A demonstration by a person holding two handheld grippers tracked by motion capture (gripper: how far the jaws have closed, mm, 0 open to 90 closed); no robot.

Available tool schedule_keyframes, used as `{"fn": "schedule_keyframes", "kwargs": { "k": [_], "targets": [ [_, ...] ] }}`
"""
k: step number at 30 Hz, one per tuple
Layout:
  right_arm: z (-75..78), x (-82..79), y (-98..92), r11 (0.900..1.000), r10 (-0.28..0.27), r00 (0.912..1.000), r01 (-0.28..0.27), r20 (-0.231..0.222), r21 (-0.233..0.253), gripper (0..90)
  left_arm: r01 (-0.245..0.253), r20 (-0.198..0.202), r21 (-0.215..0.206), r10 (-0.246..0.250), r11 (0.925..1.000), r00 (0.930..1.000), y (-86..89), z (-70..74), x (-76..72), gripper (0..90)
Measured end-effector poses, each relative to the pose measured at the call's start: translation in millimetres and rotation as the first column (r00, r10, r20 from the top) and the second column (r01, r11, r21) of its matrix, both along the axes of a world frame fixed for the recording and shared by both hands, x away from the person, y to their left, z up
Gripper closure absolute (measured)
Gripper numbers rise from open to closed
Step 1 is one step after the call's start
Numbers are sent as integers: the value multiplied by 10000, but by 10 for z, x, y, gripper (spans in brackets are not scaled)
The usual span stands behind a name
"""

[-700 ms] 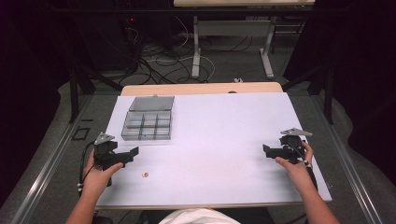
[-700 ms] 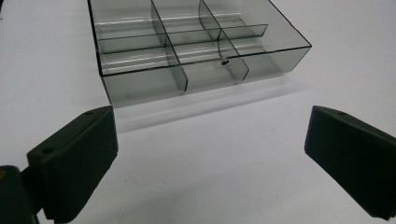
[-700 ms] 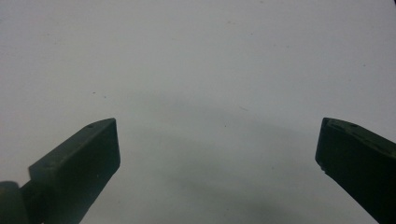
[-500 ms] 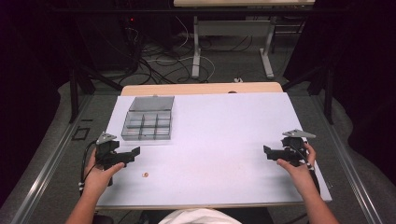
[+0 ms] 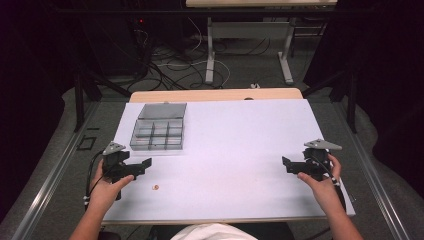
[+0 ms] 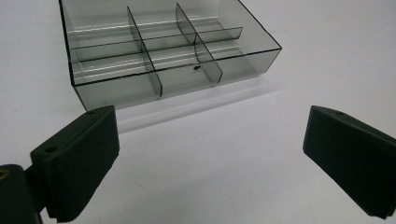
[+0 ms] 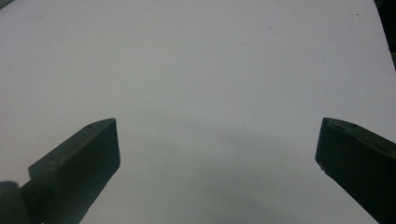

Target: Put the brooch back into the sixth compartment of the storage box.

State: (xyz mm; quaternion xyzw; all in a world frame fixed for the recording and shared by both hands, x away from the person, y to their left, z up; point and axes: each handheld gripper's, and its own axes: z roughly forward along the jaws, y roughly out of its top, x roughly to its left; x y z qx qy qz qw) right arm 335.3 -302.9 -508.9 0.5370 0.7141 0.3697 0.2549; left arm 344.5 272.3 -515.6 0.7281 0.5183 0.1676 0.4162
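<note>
A white-topped table (image 5: 235, 150) stands in a dim room, with cables and desk legs on the floor beyond its far edge. At the far left of the tabletop sits a clear compartment box (image 5: 159, 133), its lid hinged open towards the far side. In the left gripper view one of its cells holds a small dark speck (image 6: 196, 67), too small to identify. A small orange piece (image 5: 155, 188) lies on the bare table near the front edge, just right of the left gripper (image 5: 142, 165), whose jaws stand wide apart and point at the box. At the right side the right gripper (image 5: 286, 163) hovers over bare table, its jaws likewise spread and holding nothing. The step in hand appears to be picking up the orange piece for the box. To do it well, the left gripper should swing towards the near side, come down straddling the piece, and close gently so it does not skid away.
</note>
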Motion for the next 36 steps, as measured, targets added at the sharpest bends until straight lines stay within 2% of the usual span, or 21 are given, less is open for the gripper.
{"fn": "schedule_keyframes", "kwargs": {
  "k": [3,4,9,10,12,15,16,17,22,26,27,32,36],
  "targets": [
    [-6,-17,-5,10000,13,10000,-14,-26,-66,0,159,-138,116,-158,9998,9998,10,25,0,40],
    [-19,-24,-2,10000,-26,10000,26,27,-25,0,-10,-110,-47,9,10000,9999,-13,23,-4,40],
    [-82,-39,-30,10000,48,9999,-47,-153,75,0,259,-10,254,-259,9993,9997,-51,61,-7,48],
    [-106,-33,-15,9997,82,9997,-77,-212,229,0,288,4,249,-288,9993,9996,-61,67,-6,49],
    [-116,-29,-14,9998,130,9998,-127,-147,182,0,268,-94,148,-266,9995,9996,-89,77,-7,49],
    [-121,-35,12,9995,176,9998,-173,-85,279,0,430,-83,362,-428,9984,9991,-113,87,0,50],
    [-119,-37,21,9995,184,9998,-182,-69,273,0,416,-150,285,-412,9987,9990,-130,89,-3,56],
    [-119,-38,26,9995,213,9998,-211,-50,241,0,500,-204,412,-492,9979,9986,-129,95,-6,60],
    [-137,-39,43,9992,349,9994,-348,-75,221,0,586,-360,464,-570,9972,9977,-175,95,-26,81],
    [-168,-39,65,9988,437,9989,-434,-147,247,0,709,-413,656,-683,9953,9968,-189,108,-51,108],
    [-177,-39,71,9983,531,9985,-527,-163,238,0,840,-427,840,-806,9929,9958,-179,118,-51,119],
    [-197,-37,116,9975,682,9974,-678,-229,211,0,782,-557,910,-733,9928,9958,-183,147,-82,164],
    [-206,-29,142,9964,838,9962,-834,-230,169,0,865,-734,1186,-781,9892,9942,-183,155,-102,191]
  ]
}}
